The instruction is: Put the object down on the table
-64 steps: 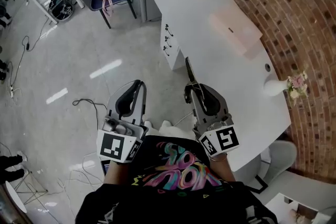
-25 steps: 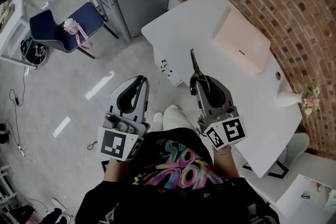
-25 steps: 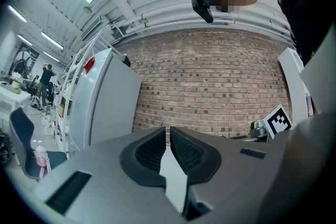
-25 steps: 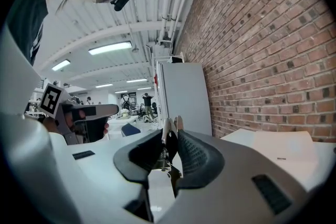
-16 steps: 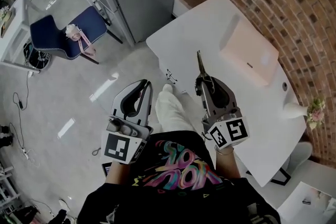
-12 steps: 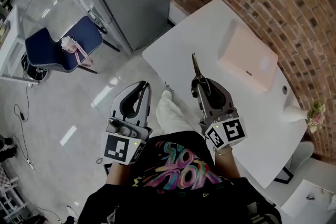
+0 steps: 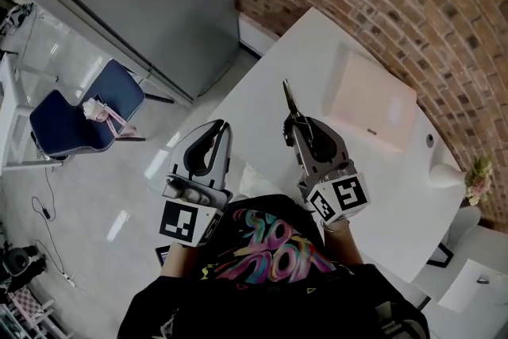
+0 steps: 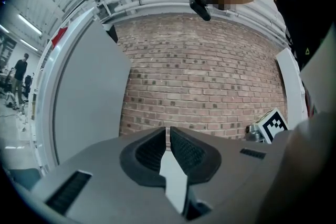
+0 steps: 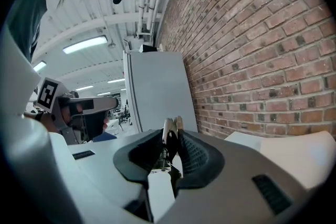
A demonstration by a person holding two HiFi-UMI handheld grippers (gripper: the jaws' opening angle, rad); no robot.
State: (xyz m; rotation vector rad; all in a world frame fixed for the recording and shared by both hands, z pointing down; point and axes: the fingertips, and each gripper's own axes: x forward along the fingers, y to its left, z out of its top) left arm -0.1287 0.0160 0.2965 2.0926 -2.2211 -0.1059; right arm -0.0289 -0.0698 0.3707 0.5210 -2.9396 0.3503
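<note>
Tool (image 7: 288, 99) — clamped in right gripper (image 7: 294, 127) | left gripper (image 7: 217, 129) — jaws together | closed pink box (image 7: 373, 103) on table (image 7: 413, 194)

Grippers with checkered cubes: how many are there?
2. The left gripper, shut and empty, is left of centre in the head view; the right gripper beside it holds a metal tool over the white table.
</note>
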